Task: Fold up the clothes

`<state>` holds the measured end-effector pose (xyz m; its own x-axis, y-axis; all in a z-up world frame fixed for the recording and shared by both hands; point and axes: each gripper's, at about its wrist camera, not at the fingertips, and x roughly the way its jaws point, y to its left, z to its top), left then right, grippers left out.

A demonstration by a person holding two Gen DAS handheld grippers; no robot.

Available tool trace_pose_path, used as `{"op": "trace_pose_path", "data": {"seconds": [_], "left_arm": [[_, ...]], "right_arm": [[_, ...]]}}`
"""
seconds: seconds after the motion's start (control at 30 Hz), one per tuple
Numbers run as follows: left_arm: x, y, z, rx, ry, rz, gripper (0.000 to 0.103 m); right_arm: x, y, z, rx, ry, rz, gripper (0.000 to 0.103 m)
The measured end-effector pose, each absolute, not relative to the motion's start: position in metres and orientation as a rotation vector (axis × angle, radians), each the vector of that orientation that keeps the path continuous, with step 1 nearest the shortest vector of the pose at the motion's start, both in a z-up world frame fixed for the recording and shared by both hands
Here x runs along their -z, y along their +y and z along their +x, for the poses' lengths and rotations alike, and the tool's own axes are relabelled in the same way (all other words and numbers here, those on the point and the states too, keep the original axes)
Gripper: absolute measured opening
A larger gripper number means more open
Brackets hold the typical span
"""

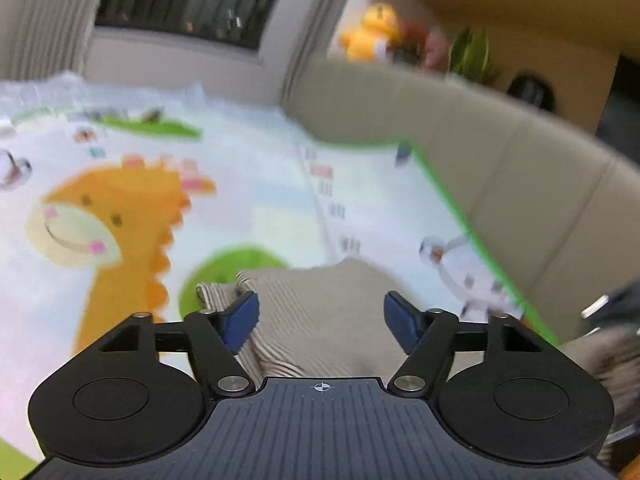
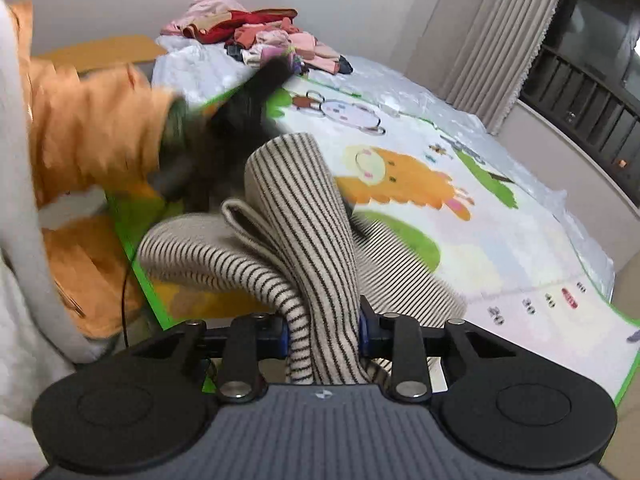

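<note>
- I am holding the right gripper (image 2: 324, 332) clamped on a bunched fold of the striped garment (image 2: 296, 216) — the cloth is running up between the blue pads and arching over.
- The rest of the striped garment is lying on the cartoon play mat (image 2: 500, 240), near its green-edged corner.
- I am keeping the left gripper (image 1: 320, 316) over the same cloth, its jaws standing apart — fabric is lying between them, but the pads are not pressing it.
- In the right wrist view, an orange sleeve (image 2: 92, 128) is reaching in, blurred.
- A clothes pile (image 2: 260, 36) is sitting at the mat's far end.
</note>
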<state>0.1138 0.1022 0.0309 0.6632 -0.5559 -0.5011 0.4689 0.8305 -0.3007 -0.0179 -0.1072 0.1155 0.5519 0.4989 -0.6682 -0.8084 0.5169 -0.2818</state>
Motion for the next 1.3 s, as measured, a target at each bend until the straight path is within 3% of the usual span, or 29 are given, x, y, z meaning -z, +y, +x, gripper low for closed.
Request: {"op": "trace_pose_path", "data": {"seconds": [0.13, 0.4, 0.5, 0.57, 0.7, 0.83, 0.97, 1.07, 1.2, 1.3], "left_arm": [[0.003, 0.097, 0.125, 0.588, 0.711, -0.113, 0.07], [0.009, 0.137, 0.115, 0.539, 0.703, -0.133, 0.07], [-0.005, 0.165, 0.108, 0.503, 0.65, -0.199, 0.074], [-0.019, 0.179, 0.102, 0.5, 0.595, -0.235, 0.075], [-0.05, 0.174, 0.09, 0.576, 0.482, -0.239, 0.08], [-0.057, 0.135, 0.086, 0.712, 0.438, -0.187, 0.082], [-0.035, 0.095, 0.1, 0.698, 0.498, -0.105, 0.076], [-0.015, 0.09, 0.115, 0.637, 0.572, -0.104, 0.071], [-0.005, 0.094, 0.127, 0.605, 0.612, -0.131, 0.073], [-0.008, 0.093, 0.126, 0.588, 0.622, -0.098, 0.082]], "right_arm": [[-0.132, -0.105, 0.037, -0.86, 0.581, -0.608, 0.031], [-0.053, -0.068, 0.166, -0.889, 0.768, -0.556, 0.043], [-0.04, -0.064, 0.189, -0.883, 0.775, -0.515, 0.057], [-0.038, -0.065, 0.199, -0.867, 0.767, -0.488, 0.072], [-0.042, -0.074, 0.21, -0.79, 0.733, -0.459, 0.079], [-0.06, -0.085, 0.204, -0.591, 0.618, -0.466, 0.077], [-0.09, -0.111, 0.172, -0.472, 0.485, -0.379, 0.049], [-0.098, -0.13, 0.148, -0.523, 0.483, -0.247, 0.047], [-0.059, -0.133, 0.146, -0.58, 0.616, -0.129, 0.047], [-0.016, -0.128, 0.165, -0.524, 0.703, -0.095, 0.048]]}}
